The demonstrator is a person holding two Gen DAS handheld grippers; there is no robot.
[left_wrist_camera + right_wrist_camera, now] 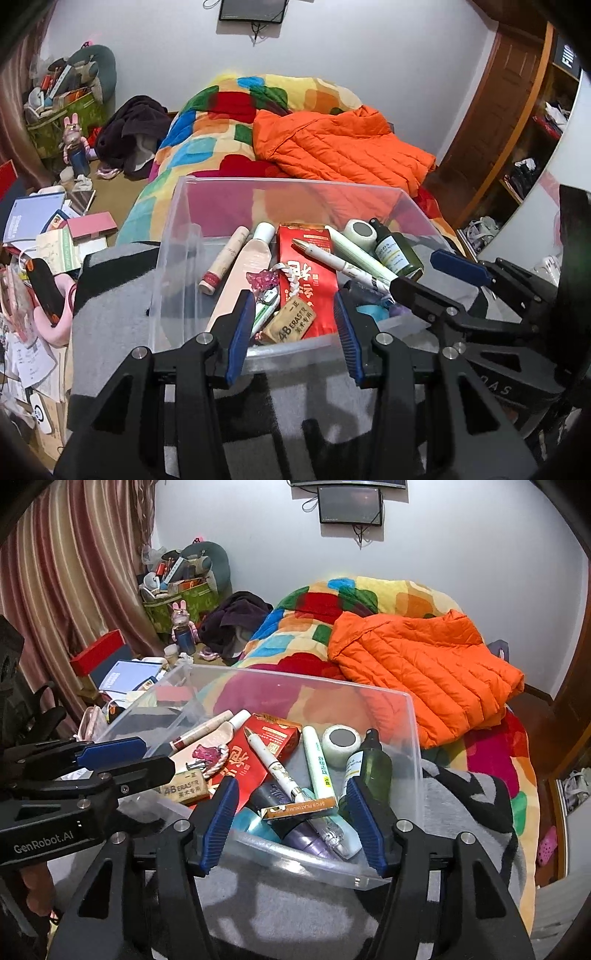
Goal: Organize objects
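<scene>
A clear plastic bin (173, 236) (413, 738) sits on a grey and black blanket. It holds several items: a red packet (306, 254) (266, 746), a white pen (332, 258) (273, 764), a green bottle (395, 247) (373, 764), a 4B eraser (291, 325) (184, 786), tubes and a tape roll (341, 738). My left gripper (293, 332) is open and empty at the bin's near wall. My right gripper (291, 823) is open and empty over the bin's near right corner; it also shows in the left wrist view (424, 273).
An orange puffer jacket (340, 144) (424, 672) lies on a colourful quilt (207, 133) behind the bin. Books and boxes (44, 221) clutter the floor at left. A wooden wardrobe (517, 110) stands at right.
</scene>
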